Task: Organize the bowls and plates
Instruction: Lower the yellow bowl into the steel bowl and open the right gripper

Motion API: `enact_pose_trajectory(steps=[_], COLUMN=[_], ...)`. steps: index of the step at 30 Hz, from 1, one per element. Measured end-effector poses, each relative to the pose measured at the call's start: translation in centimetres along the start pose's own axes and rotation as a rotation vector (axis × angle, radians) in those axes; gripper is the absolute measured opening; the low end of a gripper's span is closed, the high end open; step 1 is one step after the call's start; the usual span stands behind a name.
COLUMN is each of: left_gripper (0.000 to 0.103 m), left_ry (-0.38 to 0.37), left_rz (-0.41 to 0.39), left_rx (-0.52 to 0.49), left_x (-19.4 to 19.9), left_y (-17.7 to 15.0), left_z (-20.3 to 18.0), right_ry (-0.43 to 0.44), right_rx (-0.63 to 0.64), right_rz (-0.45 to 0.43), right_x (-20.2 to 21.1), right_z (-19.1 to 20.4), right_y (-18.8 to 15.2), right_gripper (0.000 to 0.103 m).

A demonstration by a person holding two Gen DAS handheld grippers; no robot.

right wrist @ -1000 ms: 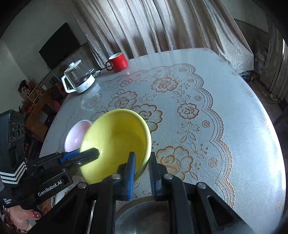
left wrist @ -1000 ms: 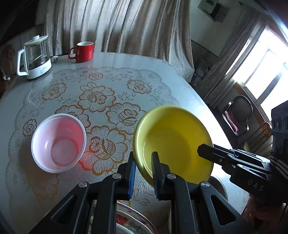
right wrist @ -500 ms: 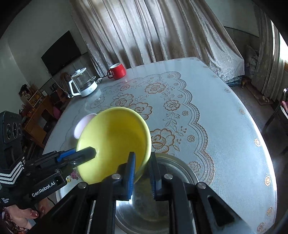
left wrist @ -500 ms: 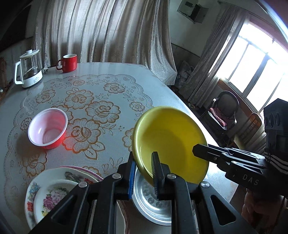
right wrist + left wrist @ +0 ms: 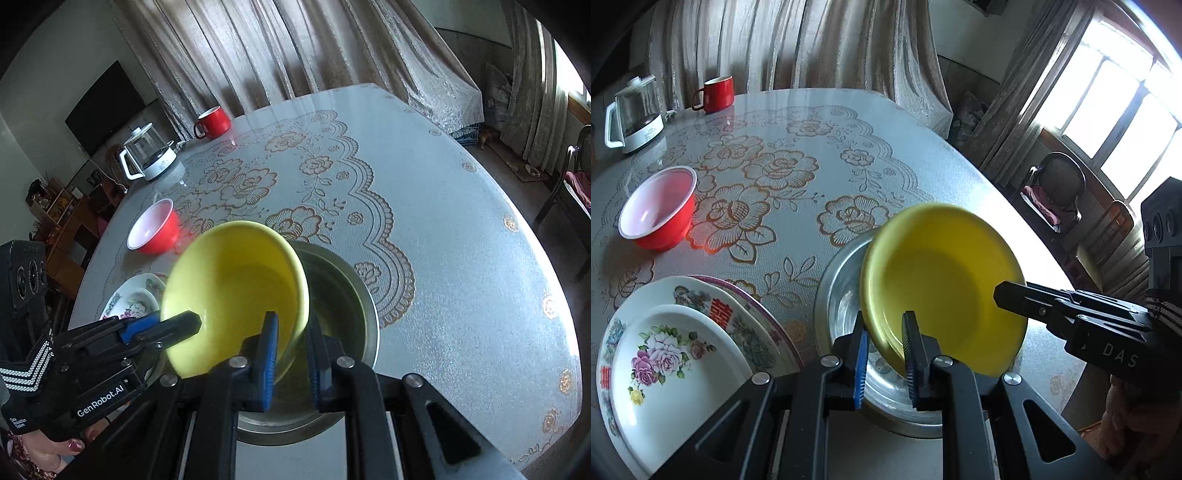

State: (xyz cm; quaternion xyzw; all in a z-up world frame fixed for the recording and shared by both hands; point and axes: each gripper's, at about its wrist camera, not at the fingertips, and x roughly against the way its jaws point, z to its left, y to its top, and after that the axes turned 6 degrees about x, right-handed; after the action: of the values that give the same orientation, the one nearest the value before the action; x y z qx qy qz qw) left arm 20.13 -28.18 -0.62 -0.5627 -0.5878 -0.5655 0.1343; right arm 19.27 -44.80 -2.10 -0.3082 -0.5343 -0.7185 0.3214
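Note:
Both grippers hold one yellow bowl [image 5: 945, 284] by opposite sides of its rim. My left gripper [image 5: 884, 354] is shut on the near rim; my right gripper [image 5: 291, 350] is shut on the other side of the yellow bowl [image 5: 236, 291]. The bowl hangs tilted just above a steel bowl [image 5: 842, 280], which also shows in the right wrist view [image 5: 343, 295]. A red bowl with a white inside [image 5: 657, 210] stands to the left. Two stacked floral plates [image 5: 672, 354] lie at the near left.
A red mug [image 5: 716, 94] and a glass kettle [image 5: 633, 114] stand at the far side of the round table with its floral cloth [image 5: 798, 147]. The table's edge runs close on the right, with chairs [image 5: 1060, 192] beyond it.
Both grippers have carried the yellow bowl back toward the near edge and down, from above the table's middle to just over the steel bowl. The plates have come into view.

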Motion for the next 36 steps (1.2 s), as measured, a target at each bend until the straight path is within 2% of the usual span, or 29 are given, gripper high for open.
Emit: enact_pose_trajectory(steps=[20,31,36], left_gripper=[0.019,0.029,0.043], left_ry=[0.075,0.080,0.058], left_rz=[0.059,0.050,0.051], left_rx=[-0.059,-0.086,-0.094], left_x=[-3.3,-3.1,-2.6], left_y=[-0.9,-0.9,-1.1], left_z=[-0.9,-1.3,-1.6], right_ry=[-0.023,-0.085,-0.091], right_rx=[-0.006,0.064,0.070], right_rz=[0.108,0.167,0.180], right_x=[-3.6,-4.4,-4.8], right_z=[-1.5,-0.3,-0.2], right_y=[-1.1,-0.5,-0.7], right_gripper=[0.015,0.016,0.016])
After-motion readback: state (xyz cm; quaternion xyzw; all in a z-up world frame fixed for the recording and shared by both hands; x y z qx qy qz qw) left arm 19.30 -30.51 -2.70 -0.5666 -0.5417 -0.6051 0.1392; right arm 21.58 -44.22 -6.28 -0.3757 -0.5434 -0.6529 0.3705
